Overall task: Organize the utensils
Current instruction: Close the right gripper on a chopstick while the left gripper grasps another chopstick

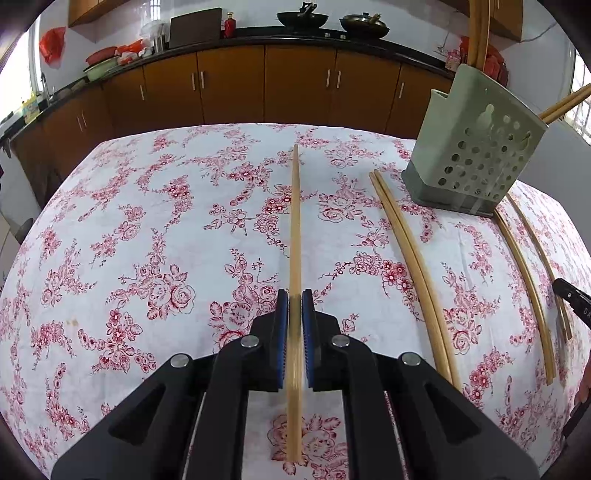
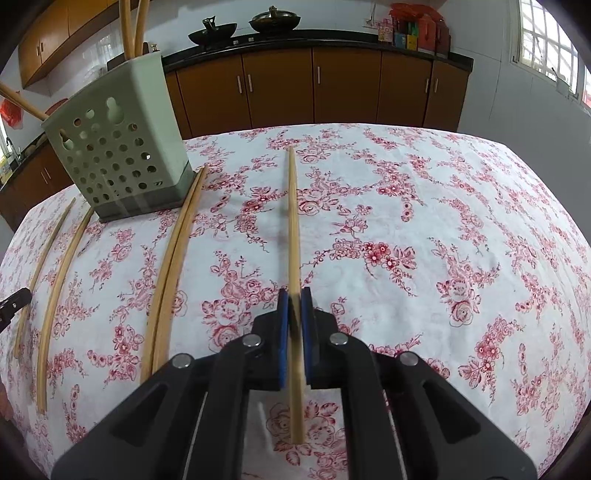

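My left gripper [image 1: 295, 297] is shut on a wooden chopstick [image 1: 295, 221] that points away over the flowered tablecloth. My right gripper [image 2: 295, 295] is likewise shut on another chopstick [image 2: 293, 221]. A green perforated utensil holder [image 1: 476, 147] stands at the far right in the left wrist view and, as the holder [image 2: 118, 147], at the far left in the right wrist view, with a few chopsticks standing in it. A pair of chopsticks [image 1: 413, 266] lies on the cloth beside the holder, seen too as the pair [image 2: 173, 266]. Two single chopsticks [image 1: 524, 280] lie further out.
The table [image 1: 147, 221] is covered by a white cloth with red flowers. Brown cabinets [image 1: 229, 85] and a dark counter with woks [image 1: 303, 18] run along the back wall. The tip of the other gripper [image 1: 572, 302] shows at the right edge.
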